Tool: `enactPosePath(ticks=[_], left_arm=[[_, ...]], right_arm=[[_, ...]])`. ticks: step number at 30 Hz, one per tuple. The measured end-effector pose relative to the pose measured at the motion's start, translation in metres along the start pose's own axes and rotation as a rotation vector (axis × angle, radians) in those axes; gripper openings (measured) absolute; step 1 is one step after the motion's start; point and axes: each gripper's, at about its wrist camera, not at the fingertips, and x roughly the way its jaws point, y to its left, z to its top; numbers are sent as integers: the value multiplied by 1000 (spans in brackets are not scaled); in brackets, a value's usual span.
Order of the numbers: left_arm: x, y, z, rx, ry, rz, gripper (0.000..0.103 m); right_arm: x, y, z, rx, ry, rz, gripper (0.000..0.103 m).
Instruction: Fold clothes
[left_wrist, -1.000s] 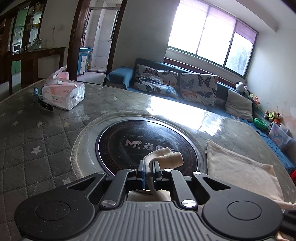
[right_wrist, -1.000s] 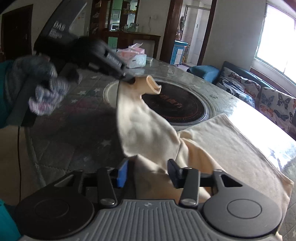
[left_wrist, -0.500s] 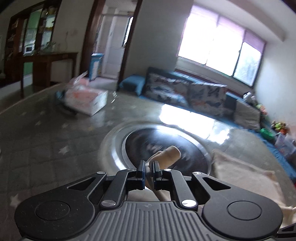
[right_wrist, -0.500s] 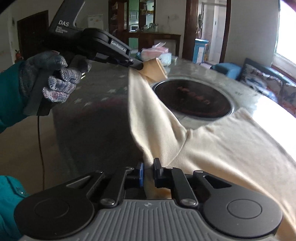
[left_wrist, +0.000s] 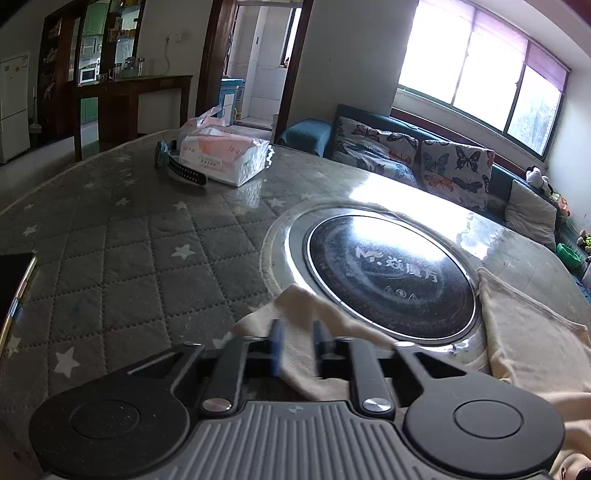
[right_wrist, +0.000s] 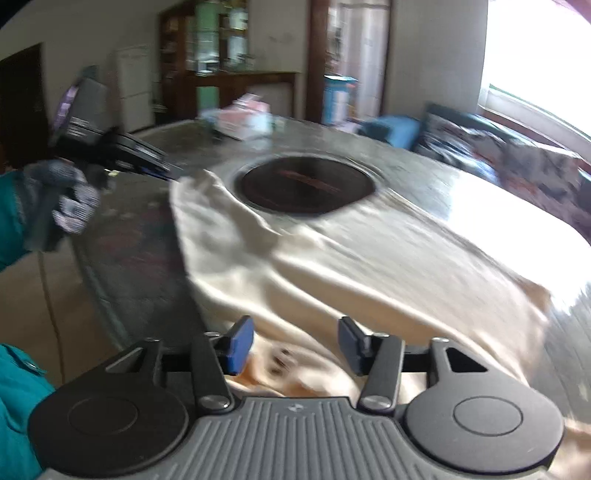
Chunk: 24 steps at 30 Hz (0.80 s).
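Both my left gripper (left_wrist: 297, 345) and right gripper (right_wrist: 295, 345) have just been opening, releasing the soft, limp cream shirt (right_wrist: 369, 266); I'd regrip its edge.

Far table blocked by tissue pack (left_wrist: 225, 157) and watch (left_wrist: 181, 168); quilted surface (left_wrist: 122, 236) before them lies open.
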Motion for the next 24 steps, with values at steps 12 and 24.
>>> enactPosePath(ticks=[12, 24], left_arm=[[-6, -74, 9, 124, -18, -163, 71], [22, -165, -17, 316, 52, -373, 73]], right_arm=[[-20, -23, -37, 125, 28, -69, 76], [-33, -29, -32, 151, -5, -66, 49]])
